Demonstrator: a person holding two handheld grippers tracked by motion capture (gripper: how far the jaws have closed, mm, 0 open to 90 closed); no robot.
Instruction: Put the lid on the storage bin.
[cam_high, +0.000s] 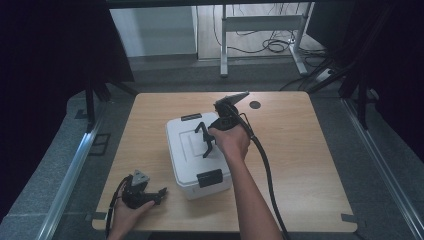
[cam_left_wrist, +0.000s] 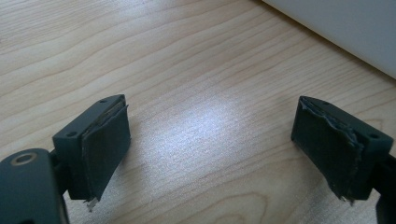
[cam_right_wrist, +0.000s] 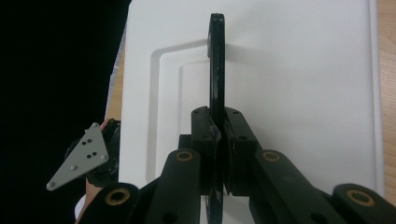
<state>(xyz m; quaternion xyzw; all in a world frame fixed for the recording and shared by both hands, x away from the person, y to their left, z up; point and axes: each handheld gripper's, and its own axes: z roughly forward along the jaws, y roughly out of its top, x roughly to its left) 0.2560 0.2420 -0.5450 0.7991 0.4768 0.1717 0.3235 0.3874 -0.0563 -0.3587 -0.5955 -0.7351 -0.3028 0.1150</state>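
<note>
A white plastic box (cam_high: 186, 152) with a lid stands in the middle of the wooden table (cam_high: 300, 150). A black carrying handle (cam_high: 200, 127) stands upright on the lid. My right gripper (cam_high: 214, 134) is shut on this handle from the right side. In the right gripper view the thin handle (cam_right_wrist: 216, 56) runs edge-on between the closed pads, with my right gripper (cam_right_wrist: 219, 135) over the lid (cam_right_wrist: 299, 84). My left gripper (cam_high: 161, 191) rests low at the table's front left, open, with bare wood between its pads (cam_left_wrist: 107, 140). The box wall (cam_left_wrist: 345, 28) lies ahead of my left gripper (cam_left_wrist: 210, 144).
Black latches sit on the box's far side (cam_high: 191, 117) and near side (cam_high: 209, 178). A dark round hole (cam_high: 255, 105) marks the table's far edge. The right gripper's cable (cam_high: 270, 175) trails over the table's front edge. A metal desk frame (cam_high: 260, 22) stands beyond.
</note>
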